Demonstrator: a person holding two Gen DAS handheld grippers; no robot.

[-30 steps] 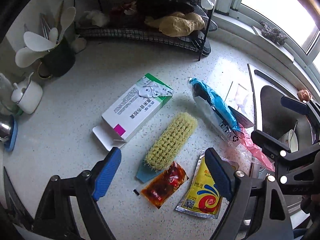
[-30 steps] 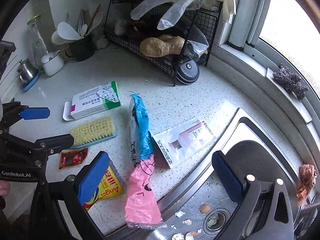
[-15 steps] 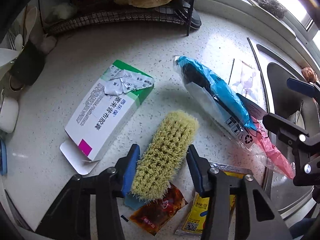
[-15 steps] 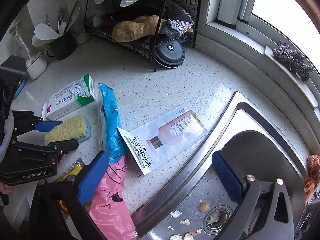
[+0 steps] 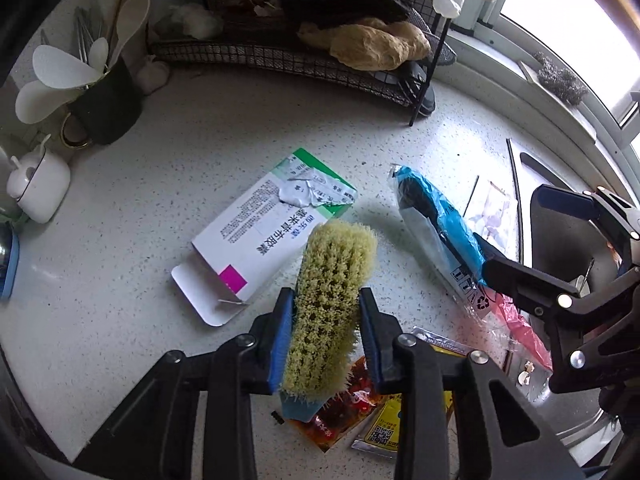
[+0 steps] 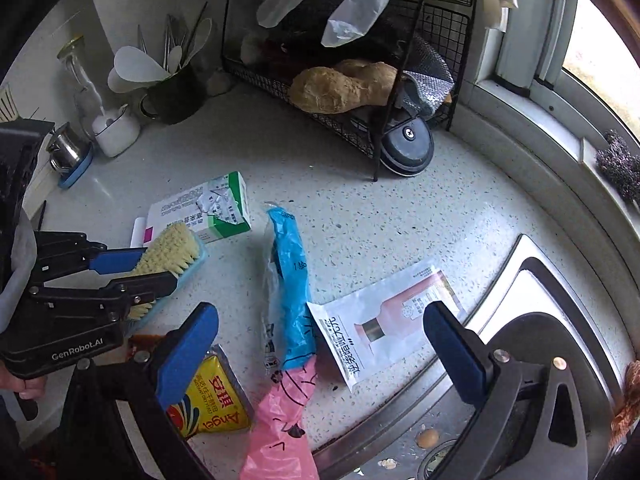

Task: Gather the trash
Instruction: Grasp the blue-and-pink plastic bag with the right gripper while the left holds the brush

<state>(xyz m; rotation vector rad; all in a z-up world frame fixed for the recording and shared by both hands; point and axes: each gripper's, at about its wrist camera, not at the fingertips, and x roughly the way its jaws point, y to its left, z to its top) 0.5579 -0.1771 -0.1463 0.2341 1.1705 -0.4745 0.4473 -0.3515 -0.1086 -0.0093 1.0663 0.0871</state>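
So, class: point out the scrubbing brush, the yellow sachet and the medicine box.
scrubbing brush (image 5: 334,280), left wrist view, bristle face
yellow sachet (image 6: 214,402), right wrist view, printed front
medicine box (image 5: 260,236), left wrist view, white top panel

Bare speckled counter (image 6: 400,216) is lying open ahead of my right gripper (image 6: 320,344), up to the wire rack (image 6: 360,92). Closer in, the blue-and-pink bag (image 6: 290,280) and the white pouch (image 6: 384,320) are lying between my fingers. Beside my left gripper (image 5: 324,340), the medicine box (image 5: 268,228) is crowding the scrub brush (image 5: 332,296).
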